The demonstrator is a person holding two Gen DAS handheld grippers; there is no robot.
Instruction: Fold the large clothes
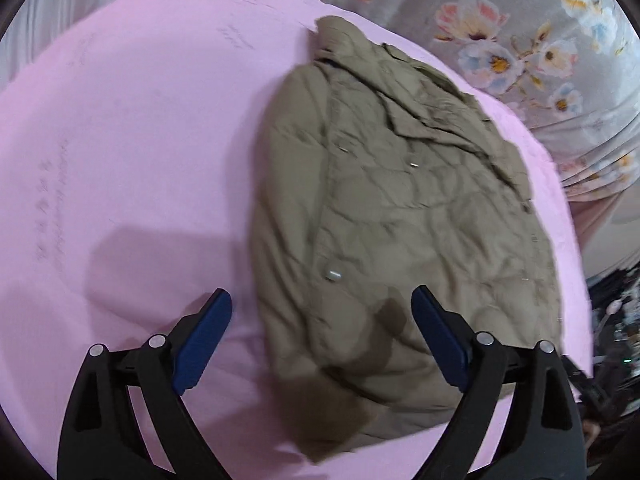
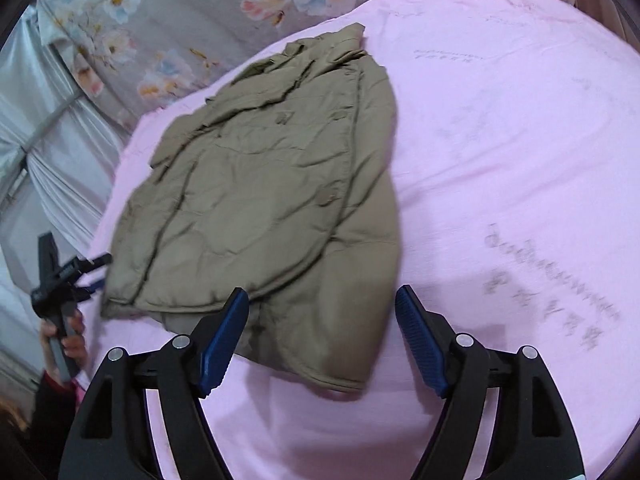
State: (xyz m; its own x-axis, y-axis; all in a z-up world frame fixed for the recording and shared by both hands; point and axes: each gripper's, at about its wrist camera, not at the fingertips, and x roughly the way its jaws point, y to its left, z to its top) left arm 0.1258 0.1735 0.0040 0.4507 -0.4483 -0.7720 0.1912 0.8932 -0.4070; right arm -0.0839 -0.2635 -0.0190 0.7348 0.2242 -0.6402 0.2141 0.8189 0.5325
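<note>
the puffy olive-brown quilted coat [image 1: 400, 208] lay partly folded on the pink bed sheet [image 1: 140, 140]. the left gripper [image 1: 322, 334] and right gripper [image 2: 322, 334] hung above it, both spread wide, holding nothing.

Left wrist cam looks down over its open jaws, near the hem of the quilted olive-green jacket [image 1: 400, 208]. Right wrist cam faces likewise from the other side. Both share the jacket, pink bed sheet [image 2: 500, 140], floral grey curtain [image 1: 500, 20].
</note>
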